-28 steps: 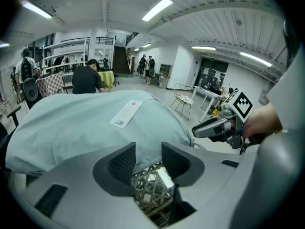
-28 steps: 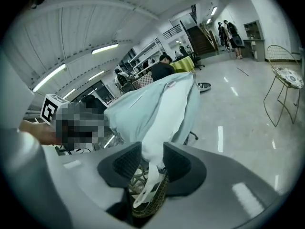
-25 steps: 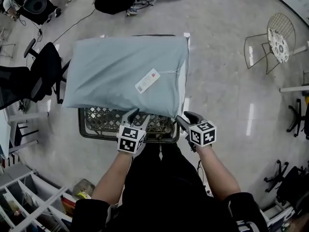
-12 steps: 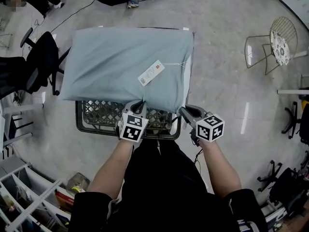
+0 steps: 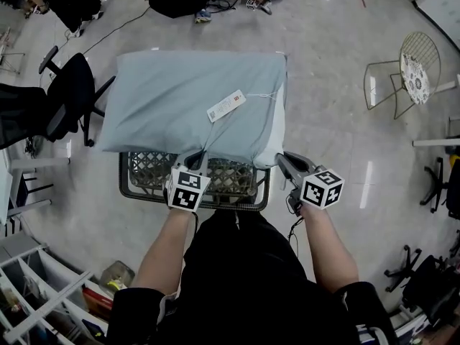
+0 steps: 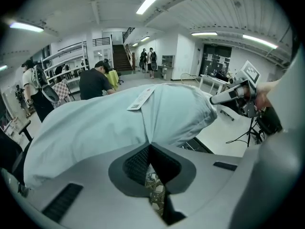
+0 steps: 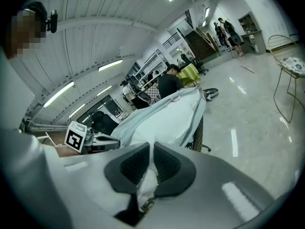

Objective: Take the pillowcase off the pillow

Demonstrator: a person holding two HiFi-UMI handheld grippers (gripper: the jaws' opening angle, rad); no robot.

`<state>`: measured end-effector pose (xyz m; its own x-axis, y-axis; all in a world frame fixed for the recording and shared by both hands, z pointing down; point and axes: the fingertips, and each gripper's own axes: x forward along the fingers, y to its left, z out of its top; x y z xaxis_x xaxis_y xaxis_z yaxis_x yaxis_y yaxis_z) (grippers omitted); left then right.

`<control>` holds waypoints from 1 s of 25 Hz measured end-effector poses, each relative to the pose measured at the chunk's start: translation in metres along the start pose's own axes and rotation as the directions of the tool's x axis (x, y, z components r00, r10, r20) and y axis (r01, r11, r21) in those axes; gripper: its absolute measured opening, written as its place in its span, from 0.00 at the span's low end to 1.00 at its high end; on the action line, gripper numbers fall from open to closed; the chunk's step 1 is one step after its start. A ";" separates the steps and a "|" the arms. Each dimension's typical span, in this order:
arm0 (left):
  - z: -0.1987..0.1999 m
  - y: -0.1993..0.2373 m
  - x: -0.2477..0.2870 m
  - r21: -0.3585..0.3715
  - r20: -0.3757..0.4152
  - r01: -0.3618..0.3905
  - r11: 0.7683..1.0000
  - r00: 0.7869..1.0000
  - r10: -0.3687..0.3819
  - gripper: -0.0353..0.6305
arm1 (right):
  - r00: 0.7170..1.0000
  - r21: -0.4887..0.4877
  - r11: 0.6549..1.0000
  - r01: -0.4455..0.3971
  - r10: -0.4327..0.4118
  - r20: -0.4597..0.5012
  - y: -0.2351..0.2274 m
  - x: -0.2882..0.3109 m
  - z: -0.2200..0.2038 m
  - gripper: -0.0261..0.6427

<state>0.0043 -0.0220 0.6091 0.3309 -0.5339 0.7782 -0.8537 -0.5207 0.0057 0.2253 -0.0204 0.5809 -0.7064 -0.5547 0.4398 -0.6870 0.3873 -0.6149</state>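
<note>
Item one: your right gripper (image 7: 151, 147), jaws closed on a pinch of the white pillow (image 7: 145, 182).
Item two: the pale blue pillowcase (image 7: 164, 118), stretching away from those jaws.
Item three: your left gripper (image 7: 114, 141) with its marker cube, just left of the pillowcase.
Background: a wire chair (image 7: 286, 75) at right on the glossy floor (image 7: 238, 104), and a person in a dark top (image 7: 167, 84) beyond the pillow.

No legible text; tag (image 5: 226, 106) on pillowcase (image 5: 172, 99) unreadable.

Glossy pale floor (image 5: 338, 85); wire chair (image 5: 417, 62) right; black office chair (image 5: 70, 93) left; ceiling strip lights (image 6: 150, 0).
</note>
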 end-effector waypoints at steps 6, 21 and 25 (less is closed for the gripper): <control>-0.016 0.038 -0.012 -0.084 -0.027 -0.106 0.991 0.994 0.104 0.06 | 1.000 0.037 0.999 0.010 -0.011 0.016 -0.006 -0.005 0.003 0.09; 0.035 -0.083 0.016 0.014 0.057 0.135 0.991 0.989 -0.135 0.32 | 1.000 -0.017 1.000 -0.015 0.015 -0.024 0.024 -0.007 -0.005 0.08; 0.026 -0.075 0.013 0.112 0.016 0.086 0.990 0.996 -0.088 0.12 | 1.000 0.037 0.999 -0.004 0.003 0.029 0.021 -0.012 -0.002 0.08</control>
<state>0.0833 -0.0072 0.6023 0.4114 -0.4966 0.7643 -0.7718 -0.6359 0.0023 0.2191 -0.0044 0.5644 -0.7031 -0.5749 0.4185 -0.6772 0.3618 -0.6406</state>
